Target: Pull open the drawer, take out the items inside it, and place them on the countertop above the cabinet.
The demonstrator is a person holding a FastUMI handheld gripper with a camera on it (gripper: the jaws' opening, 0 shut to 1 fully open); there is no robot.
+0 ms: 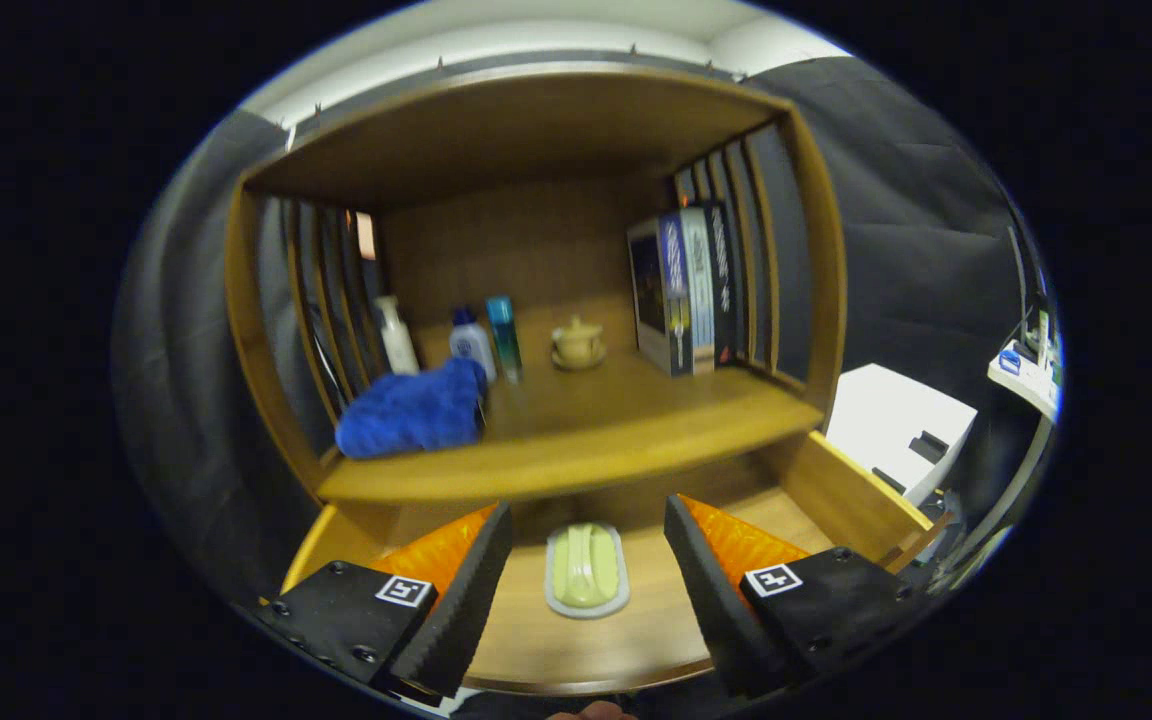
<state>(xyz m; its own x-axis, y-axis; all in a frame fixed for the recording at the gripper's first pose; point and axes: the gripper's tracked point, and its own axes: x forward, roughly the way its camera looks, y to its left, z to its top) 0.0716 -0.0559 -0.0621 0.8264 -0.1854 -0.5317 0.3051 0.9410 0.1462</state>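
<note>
Clear gap between spread claw (pixel 587 560) fingers, soap dish (pixel 587 568) below.

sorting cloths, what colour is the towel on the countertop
Blue, clearest in the gripper view: the towel lies beside the bottles.

The claw (pixel 587 575) hangs with its fingers (pixel 456 590) spread wide apart, gripping nothing.

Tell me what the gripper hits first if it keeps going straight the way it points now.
Most likely the pale green dish lying in the open drawer: it sits between and just ahead of the open gripper fingers. Depth is unclear; aimed higher, it would meet the countertop edge.
</note>
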